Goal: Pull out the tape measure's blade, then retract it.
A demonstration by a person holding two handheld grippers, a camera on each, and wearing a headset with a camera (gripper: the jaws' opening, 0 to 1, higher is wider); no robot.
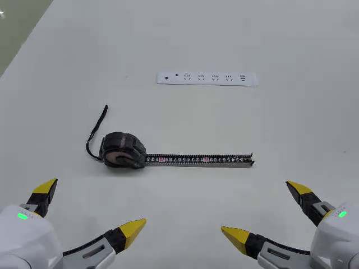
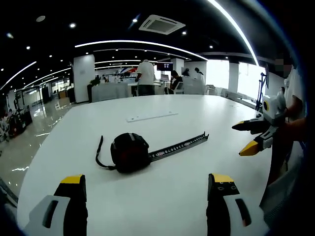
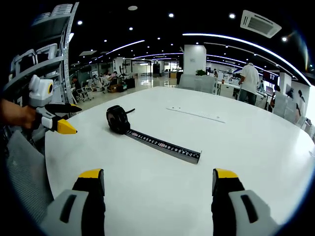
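Note:
A black tape measure (image 1: 122,150) lies on the white table (image 1: 235,117), a wrist strap (image 1: 95,131) trailing from its left. Its blade (image 1: 199,159) is pulled out to the right and lies flat. The same case (image 2: 129,152) and blade (image 2: 179,145) appear in the left gripper view, and the case (image 3: 118,119) with its blade (image 3: 165,145) in the right gripper view. My left gripper (image 1: 92,210) hovers open at the near left, short of the case. My right gripper (image 1: 263,210) is open at the near right, below the blade's tip. Neither touches the tape.
A white power strip (image 1: 206,78) lies flat on the table beyond the tape. The table's left edge (image 1: 25,42) runs diagonally at the far left. Behind the table is an open office with desks and people standing.

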